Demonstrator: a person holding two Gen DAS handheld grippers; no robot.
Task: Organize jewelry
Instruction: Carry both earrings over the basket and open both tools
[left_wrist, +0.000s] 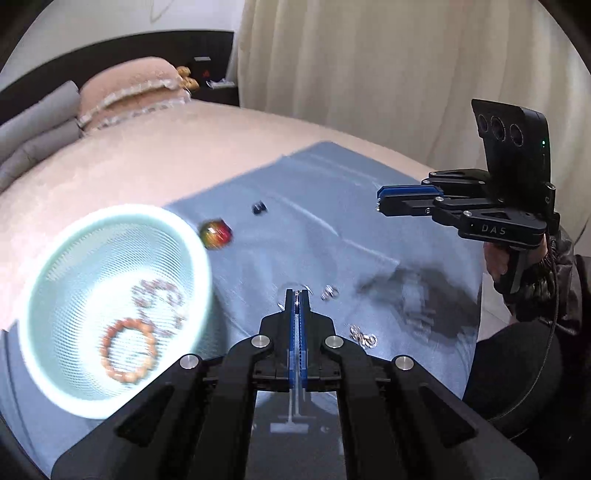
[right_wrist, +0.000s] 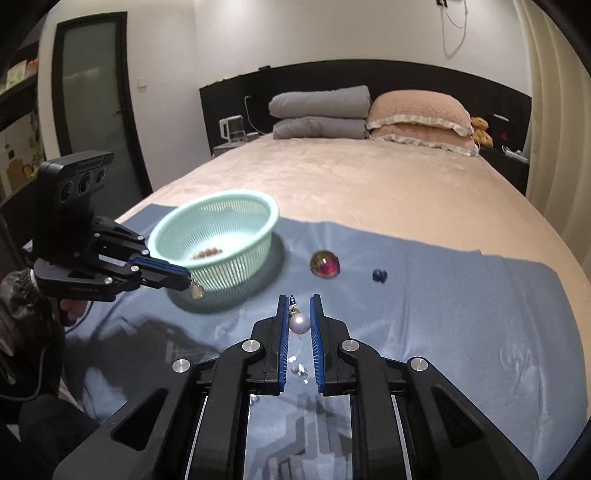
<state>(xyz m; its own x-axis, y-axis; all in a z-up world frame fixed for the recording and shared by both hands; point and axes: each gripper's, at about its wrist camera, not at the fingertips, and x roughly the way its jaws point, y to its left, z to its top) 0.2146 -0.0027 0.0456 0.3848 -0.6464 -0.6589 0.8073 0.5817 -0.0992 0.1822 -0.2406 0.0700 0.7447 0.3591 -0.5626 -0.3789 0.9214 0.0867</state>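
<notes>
A mint-green mesh basket stands on a blue cloth on the bed and holds beaded bracelets. My left gripper is shut on a small clear pendant that dangles just in front of the basket. My right gripper is slightly open above a pale pearl earring on the cloth. A multicoloured glass bead and a dark blue piece lie beyond.
Small silver pieces lie on the cloth near the grippers. The beige bedspread stretches back to grey and pink pillows and a black headboard. Curtains hang on the right.
</notes>
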